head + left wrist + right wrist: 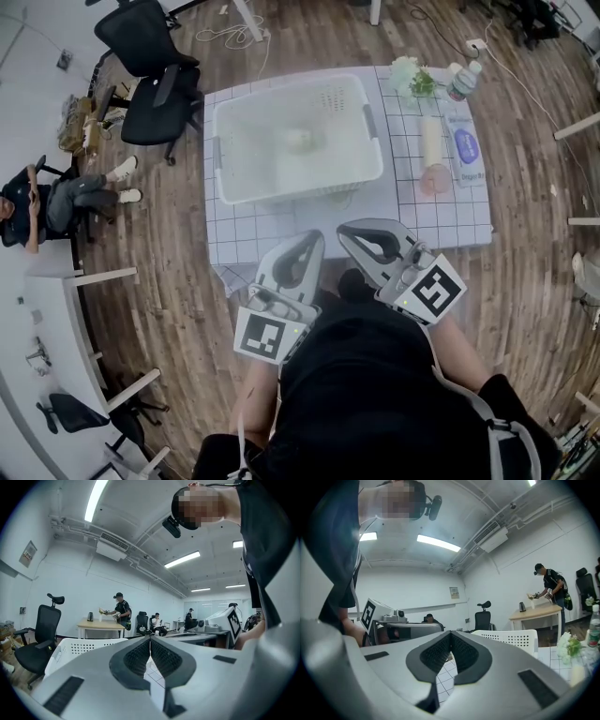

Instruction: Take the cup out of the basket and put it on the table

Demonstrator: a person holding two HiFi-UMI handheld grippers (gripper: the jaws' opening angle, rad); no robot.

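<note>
A white plastic basket [366, 155] stands on the table with the checked cloth [445, 223]. Inside it lies a pale, blurry cup [299, 141], seen through the milky walls. My left gripper [312, 238] and right gripper [346, 229] hover side by side over the table's near edge, short of the basket. Both are shut with nothing between the pads. In the left gripper view the jaws [150, 640] meet, with the basket [79, 647] beyond at the left. The right gripper view shows its jaws [451, 635] pressed together and the basket [512, 639] ahead at the right.
To the right of the basket lie a small plant [411, 75], a bottle [464, 81], a pale roll [431, 139] and a flat packet [466, 148]. A black office chair [150, 75] stands at the table's left. A seated person [56, 202] is further left.
</note>
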